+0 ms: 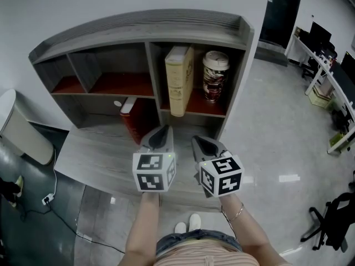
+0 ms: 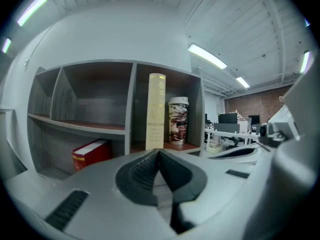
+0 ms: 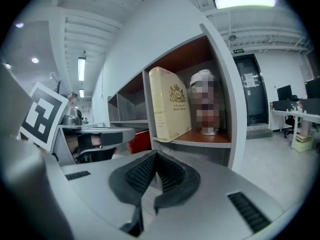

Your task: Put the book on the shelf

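- Left gripper (image 1: 162,131) is closed with nothing between its jaws; right gripper (image 1: 201,142) is the same, closed and empty.
- Both sit low centre in the head view, just clear of the shelf (image 1: 138,25).
- The cream book (image 1: 179,79) stands upright, centre-top, in the upper right compartment beside the cup (image 1: 214,76).
- Risk: its bottom looks to overhang the ledge, so a nudge could tip it out or topple the cup.
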`<state>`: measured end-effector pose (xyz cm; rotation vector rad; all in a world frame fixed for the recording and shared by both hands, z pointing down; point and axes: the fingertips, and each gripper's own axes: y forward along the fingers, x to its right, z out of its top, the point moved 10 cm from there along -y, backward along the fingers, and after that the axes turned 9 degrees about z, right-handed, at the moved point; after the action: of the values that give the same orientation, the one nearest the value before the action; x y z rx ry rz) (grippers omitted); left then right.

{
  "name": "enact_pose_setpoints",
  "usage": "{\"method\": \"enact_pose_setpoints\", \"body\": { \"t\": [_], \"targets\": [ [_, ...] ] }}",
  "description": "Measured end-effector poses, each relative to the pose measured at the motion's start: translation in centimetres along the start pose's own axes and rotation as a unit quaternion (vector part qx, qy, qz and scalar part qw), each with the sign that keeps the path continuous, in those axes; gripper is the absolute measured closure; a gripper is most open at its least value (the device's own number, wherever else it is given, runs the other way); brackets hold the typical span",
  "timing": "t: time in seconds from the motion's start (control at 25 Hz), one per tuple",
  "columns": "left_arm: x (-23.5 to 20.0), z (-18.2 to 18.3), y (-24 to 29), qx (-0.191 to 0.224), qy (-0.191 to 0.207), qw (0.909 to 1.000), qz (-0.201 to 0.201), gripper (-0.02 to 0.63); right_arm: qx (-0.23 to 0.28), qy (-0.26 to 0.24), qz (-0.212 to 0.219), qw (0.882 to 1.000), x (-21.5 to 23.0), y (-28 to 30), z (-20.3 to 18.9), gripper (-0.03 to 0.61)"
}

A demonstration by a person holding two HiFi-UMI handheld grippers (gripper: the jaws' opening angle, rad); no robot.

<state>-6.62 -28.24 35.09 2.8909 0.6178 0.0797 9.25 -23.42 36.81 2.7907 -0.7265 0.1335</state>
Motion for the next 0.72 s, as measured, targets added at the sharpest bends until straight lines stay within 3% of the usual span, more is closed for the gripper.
{"method": "enact_pose_setpoints", "body": {
  "t": [0.28, 0.72],
  "targets": [
    [-0.2, -0.8, -2.3, -0.002, 0.005, 0.9998, -0.017, 0.601, 0.015, 0.005, 0.003, 1.0, -0.9, -0.7, -0.2, 0.57],
    [-1.3, -2.8, -5.7, -0.023, -0.018, 0.9991, -0.031, 0.601, 0.02, -0.001, 0.009, 1.0, -3.2, -1.4, -0.9, 0.571]
  ]
}}
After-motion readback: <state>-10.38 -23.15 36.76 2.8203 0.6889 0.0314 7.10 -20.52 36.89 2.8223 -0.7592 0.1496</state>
